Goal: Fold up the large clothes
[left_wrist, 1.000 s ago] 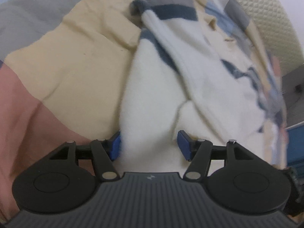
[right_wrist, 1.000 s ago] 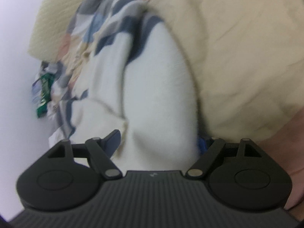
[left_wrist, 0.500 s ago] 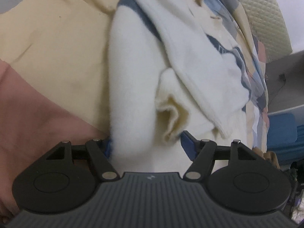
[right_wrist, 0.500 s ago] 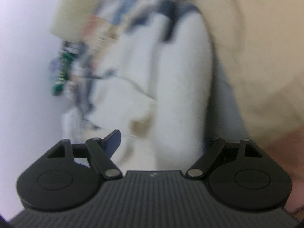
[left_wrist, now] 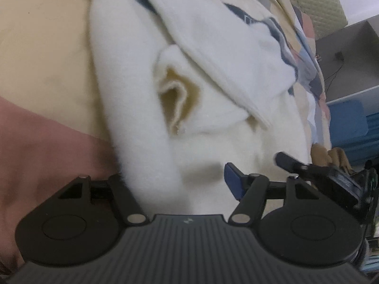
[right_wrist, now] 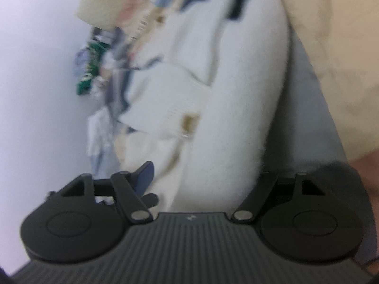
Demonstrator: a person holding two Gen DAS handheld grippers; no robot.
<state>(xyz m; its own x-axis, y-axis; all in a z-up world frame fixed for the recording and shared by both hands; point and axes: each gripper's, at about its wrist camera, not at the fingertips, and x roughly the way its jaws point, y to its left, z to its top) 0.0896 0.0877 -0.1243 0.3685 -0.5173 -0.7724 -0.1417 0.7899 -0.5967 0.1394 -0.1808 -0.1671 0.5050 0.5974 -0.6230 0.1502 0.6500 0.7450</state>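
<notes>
Here both the left tool (left_wrist: 180,177) and right tool (right_wrist: 203,177) have just been closing around the white fleece garment (left_wrist: 213,82), each hiding one finger; actual grip unclear.

The left gripper (left_wrist: 180,179) points steeply downward, its jaws partly apart and just closing inward, with thick white fabric between them; its left finger is buried under that fabric and only the blue right pad (left_wrist: 233,182) shows. The right gripper (right_wrist: 203,177) also tilts downward, its jaws narrowing likewise around a fold of the same fabric, the left blue pad (right_wrist: 144,174) visible, the right one hidden.
</notes>
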